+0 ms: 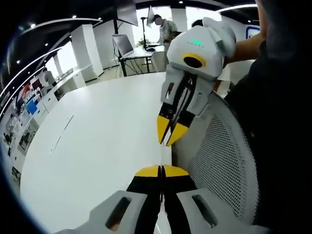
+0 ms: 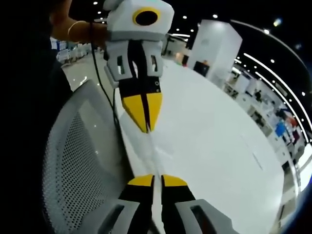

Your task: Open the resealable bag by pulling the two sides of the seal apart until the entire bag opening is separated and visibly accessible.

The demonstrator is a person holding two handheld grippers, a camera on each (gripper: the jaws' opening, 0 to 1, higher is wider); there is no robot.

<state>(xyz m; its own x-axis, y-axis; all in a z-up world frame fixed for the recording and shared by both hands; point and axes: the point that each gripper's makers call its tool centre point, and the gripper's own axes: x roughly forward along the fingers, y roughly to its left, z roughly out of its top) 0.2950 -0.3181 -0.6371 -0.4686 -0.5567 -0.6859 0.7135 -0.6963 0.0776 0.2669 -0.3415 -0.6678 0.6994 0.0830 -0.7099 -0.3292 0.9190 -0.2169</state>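
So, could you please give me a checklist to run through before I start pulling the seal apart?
1. Left tool closed: ok, its jaws meet at the yellow tips.
2. Right tool closed: ok, its jaws meet too.
3. Tools facing each other, tips close: ok.
4. Each tool holding one side of the seal: cannot tell; just a thin pale strip runs between the two sets of tips, seen edge-on.
5. Bag opening already separated: cannot tell; no gap is visible in that strip.
6. Room to pull: ok over the white table, not ok on the side of the mesh chair, which sits right beside the tools.
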